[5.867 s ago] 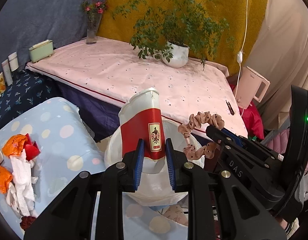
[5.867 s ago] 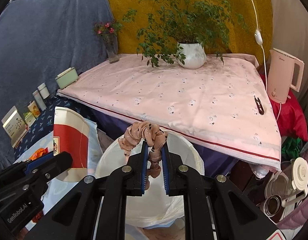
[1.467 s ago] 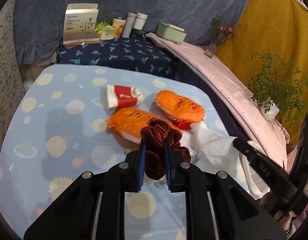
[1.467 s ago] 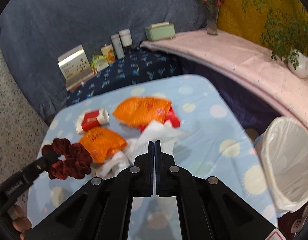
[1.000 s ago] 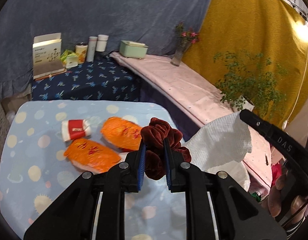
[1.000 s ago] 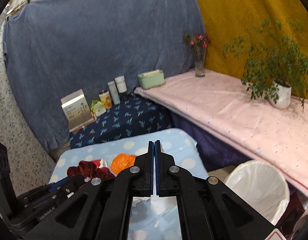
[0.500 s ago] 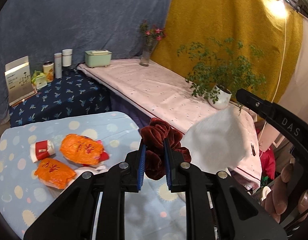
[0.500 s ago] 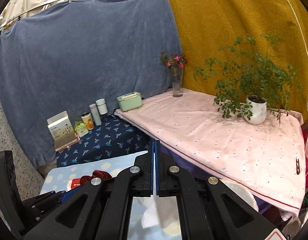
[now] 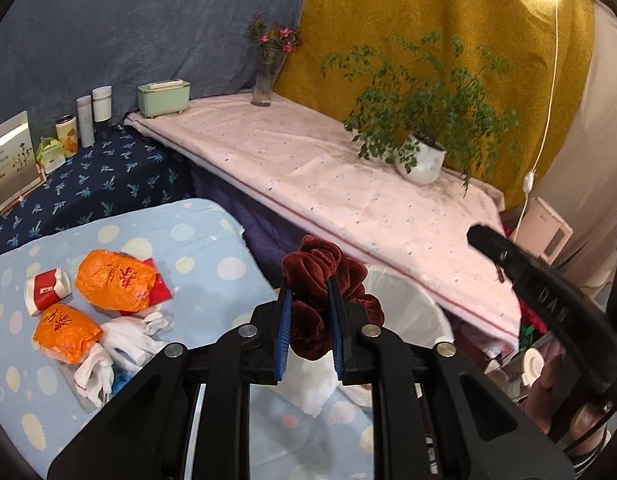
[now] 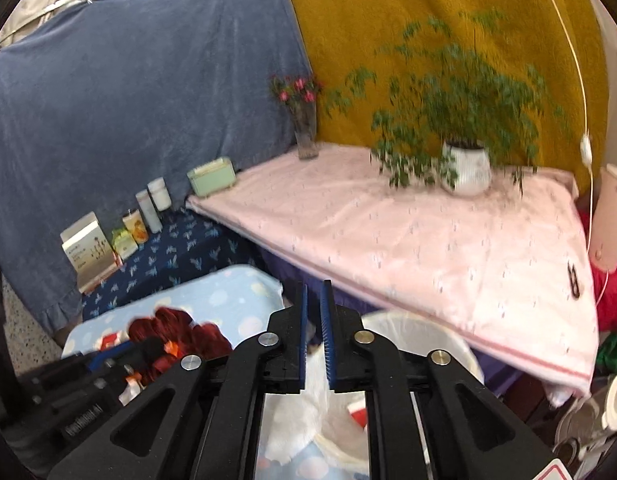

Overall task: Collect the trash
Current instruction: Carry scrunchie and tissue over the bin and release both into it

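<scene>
My left gripper (image 9: 308,292) is shut on a dark red scrunchie (image 9: 322,268), held just short of the white-lined bin (image 9: 404,304). My right gripper (image 10: 314,292) hangs over the bin (image 10: 420,332); its jaws are opening and nothing is between the pads. A white tissue (image 10: 292,412) lies loose below them at the bin's rim, also seen as the tissue (image 9: 312,384) under my left fingers. On the dotted blue table (image 9: 212,248) lie two orange packets (image 9: 114,280) (image 9: 64,332), a crushed red-and-white cup (image 9: 44,290) and crumpled white tissues (image 9: 128,336).
A pink-covered bench (image 9: 328,176) with a potted plant (image 9: 420,160) and a flower vase (image 9: 264,84) runs behind the bin. Boxes and bottles (image 9: 84,120) stand on the dark blue cloth at the back left. A pink kettle (image 9: 548,232) and clutter sit at the right.
Both grippers have swung from the table towards the bin. The right jaws, shut on the white tissue before, have parted and the tissue has dropped away. The left still holds the scrunchie.
</scene>
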`<action>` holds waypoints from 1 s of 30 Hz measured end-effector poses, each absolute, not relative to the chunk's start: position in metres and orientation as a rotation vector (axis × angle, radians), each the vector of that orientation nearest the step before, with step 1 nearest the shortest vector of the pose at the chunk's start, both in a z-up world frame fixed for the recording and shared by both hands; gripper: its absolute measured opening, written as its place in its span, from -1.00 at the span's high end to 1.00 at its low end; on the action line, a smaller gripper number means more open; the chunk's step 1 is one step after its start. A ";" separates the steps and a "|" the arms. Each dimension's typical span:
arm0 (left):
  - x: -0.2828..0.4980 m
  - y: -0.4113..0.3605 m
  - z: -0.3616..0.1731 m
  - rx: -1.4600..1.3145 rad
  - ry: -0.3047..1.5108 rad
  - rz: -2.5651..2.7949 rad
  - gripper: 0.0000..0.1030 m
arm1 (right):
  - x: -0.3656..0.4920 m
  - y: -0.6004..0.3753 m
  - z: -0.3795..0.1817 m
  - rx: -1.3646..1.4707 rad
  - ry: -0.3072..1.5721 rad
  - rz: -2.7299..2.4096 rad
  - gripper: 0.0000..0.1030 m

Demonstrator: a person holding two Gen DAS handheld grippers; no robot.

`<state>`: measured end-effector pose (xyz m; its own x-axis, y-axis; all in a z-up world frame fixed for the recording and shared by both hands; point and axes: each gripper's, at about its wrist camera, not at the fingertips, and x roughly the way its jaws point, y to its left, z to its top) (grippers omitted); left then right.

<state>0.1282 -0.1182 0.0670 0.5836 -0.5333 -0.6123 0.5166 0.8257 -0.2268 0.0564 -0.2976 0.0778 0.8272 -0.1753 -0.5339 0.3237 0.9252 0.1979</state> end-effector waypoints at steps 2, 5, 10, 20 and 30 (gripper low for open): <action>0.129 -0.114 0.057 -0.028 0.741 -0.596 0.68 | 0.059 -0.297 0.053 0.300 0.581 -0.264 0.53; 0.131 -0.103 0.041 -0.024 0.766 -0.561 0.68 | 0.066 -0.288 0.010 0.320 0.661 -0.248 0.35; 0.137 -0.084 0.019 -0.024 0.797 -0.511 0.68 | 0.081 -0.265 -0.051 0.334 0.785 -0.210 0.35; 0.144 -0.070 -0.011 -0.020 0.848 -0.487 0.68 | 0.101 -0.238 -0.120 0.337 0.920 -0.197 0.34; 0.151 -0.082 -0.015 -0.016 0.860 -0.503 0.68 | 0.102 -0.266 -0.067 0.341 0.797 -0.208 0.95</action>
